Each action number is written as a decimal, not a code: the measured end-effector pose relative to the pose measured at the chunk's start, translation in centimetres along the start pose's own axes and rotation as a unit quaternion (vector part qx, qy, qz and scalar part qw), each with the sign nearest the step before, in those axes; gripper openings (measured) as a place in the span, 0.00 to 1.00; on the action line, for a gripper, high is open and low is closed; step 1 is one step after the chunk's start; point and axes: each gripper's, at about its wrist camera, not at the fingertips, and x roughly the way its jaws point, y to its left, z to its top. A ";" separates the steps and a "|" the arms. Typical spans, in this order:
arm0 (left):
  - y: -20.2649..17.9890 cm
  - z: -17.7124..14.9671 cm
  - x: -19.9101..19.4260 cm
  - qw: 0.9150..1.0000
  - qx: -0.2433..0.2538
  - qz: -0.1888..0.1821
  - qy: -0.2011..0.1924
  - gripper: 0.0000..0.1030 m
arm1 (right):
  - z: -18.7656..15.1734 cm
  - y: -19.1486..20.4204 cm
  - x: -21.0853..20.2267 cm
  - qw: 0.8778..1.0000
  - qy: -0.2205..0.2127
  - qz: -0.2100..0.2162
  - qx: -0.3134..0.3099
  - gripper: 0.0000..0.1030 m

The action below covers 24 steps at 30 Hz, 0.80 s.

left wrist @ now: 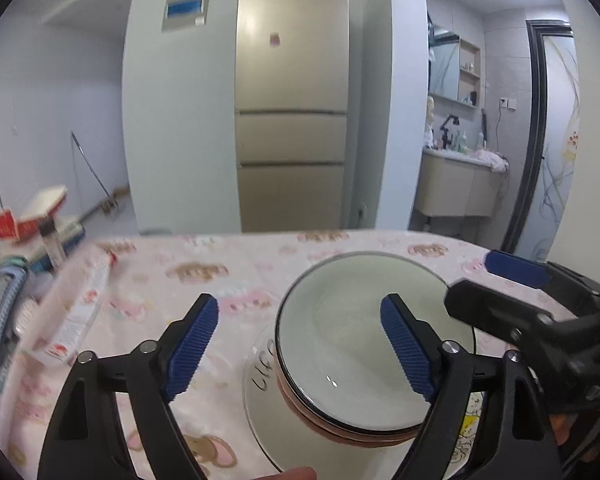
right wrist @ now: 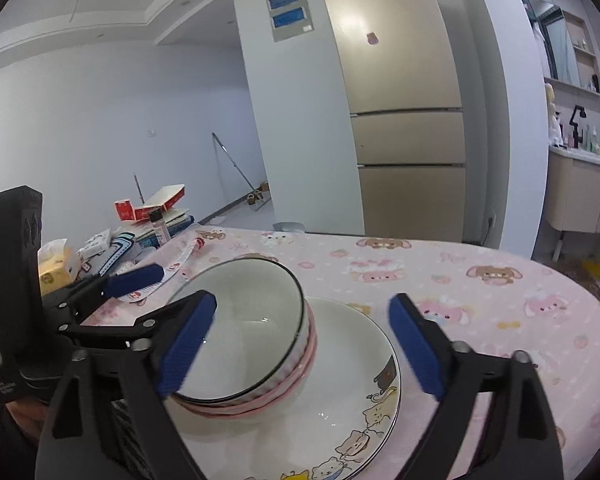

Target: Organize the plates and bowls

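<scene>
Nested white bowls with black rims and pink outsides stand on a white plate with cartoon animals on its rim, on the pink cartoon tablecloth. My left gripper is open. One blue pad is left of the bowls and the other hangs over the top bowl's hollow. It touches nothing. My right gripper is open too, with its left pad over the bowls and its right pad over the plate. Each gripper shows in the other's view, the right one and the left one.
A long carton lies left of the plate. Boxes, books and a small bottle crowd the table's left end, beside a tissue pack. The table's far edge faces a gold fridge. A fingertip shows at the bottom.
</scene>
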 end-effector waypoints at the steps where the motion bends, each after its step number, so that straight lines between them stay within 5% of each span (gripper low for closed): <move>1: 0.0 0.1 -0.2 1.000 0.003 0.004 -0.005 0.93 | 0.2 0.1 -0.2 1.000 0.000 0.002 0.000 0.97; 3: 0.2 0.5 -0.7 0.999 0.001 0.025 -0.020 1.00 | 0.5 -0.1 -0.7 1.000 0.000 0.009 0.003 1.00; 13: 1.2 2.7 -4.8 0.998 0.000 0.025 -0.060 1.00 | 2.8 1.8 -4.2 0.996 -0.050 -0.052 -0.045 1.00; 24: 1.2 4.7 -12.1 0.995 -0.001 -0.002 -0.104 1.00 | 4.2 6.0 -9.9 0.983 -0.122 -0.087 -0.102 1.00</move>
